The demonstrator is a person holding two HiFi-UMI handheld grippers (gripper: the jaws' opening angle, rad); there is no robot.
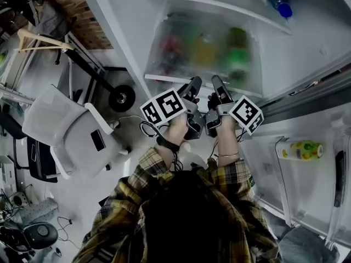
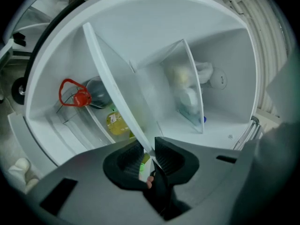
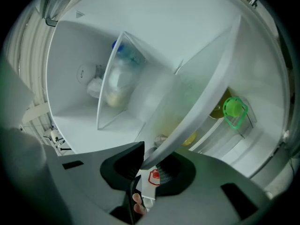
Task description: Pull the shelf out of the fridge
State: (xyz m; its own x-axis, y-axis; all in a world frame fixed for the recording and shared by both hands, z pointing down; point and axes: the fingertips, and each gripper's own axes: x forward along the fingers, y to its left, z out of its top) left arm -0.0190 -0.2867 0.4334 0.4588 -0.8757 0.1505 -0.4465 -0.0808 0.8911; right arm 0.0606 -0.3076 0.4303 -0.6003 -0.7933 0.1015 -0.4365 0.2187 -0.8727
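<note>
Your left tool [image 2: 151, 157] and right tool [image 3: 147, 165] pinch the near rim of the shelf [image 2: 119, 90], seated in the fridge [image 2: 154, 27]. Expect stiff, slick, breakable glass; grip the rim and pull level.

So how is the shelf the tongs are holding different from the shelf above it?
The lower shelf is pinched at its front edge by the left tongs and the right tongs; the upper shelf is touched by nothing. Through the lower shelf, colourful bottles show blurrily underneath; the upper shelf has a blue-capped bottle on it. Both shelves are see-through with white front edges.
</note>
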